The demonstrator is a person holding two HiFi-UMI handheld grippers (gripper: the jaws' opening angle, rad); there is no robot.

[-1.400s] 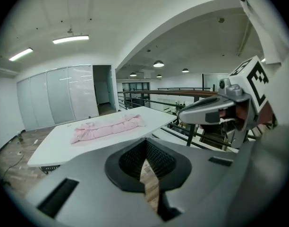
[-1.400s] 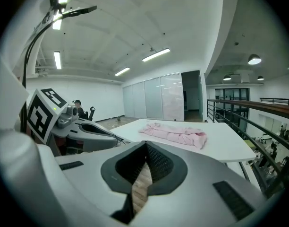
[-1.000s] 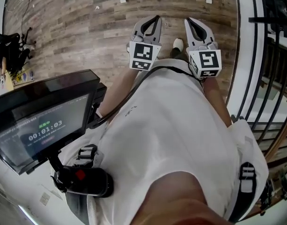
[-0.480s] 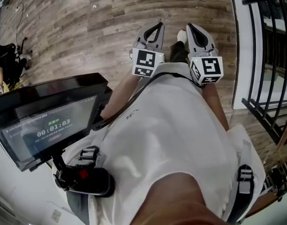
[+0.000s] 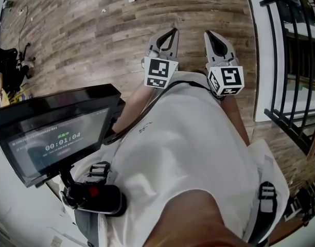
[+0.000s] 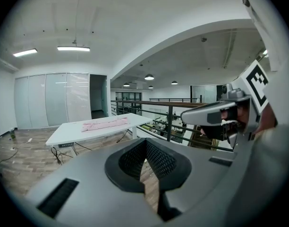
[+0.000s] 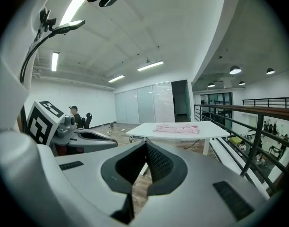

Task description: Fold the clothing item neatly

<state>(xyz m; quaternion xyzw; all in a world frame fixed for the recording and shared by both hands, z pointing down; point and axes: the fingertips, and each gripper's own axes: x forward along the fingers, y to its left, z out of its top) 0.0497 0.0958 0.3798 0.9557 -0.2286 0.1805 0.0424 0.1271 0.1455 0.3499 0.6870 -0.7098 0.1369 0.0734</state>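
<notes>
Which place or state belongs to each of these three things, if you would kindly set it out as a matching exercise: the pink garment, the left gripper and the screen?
Things:
1. pink garment
2. left gripper
3. screen

Places or states:
A. shut, with nothing between its jaws
B. lying on the white table across the room
C. at the left of the head view, showing a timer

Pairs: 1-B, 2-A, 3-C
</notes>
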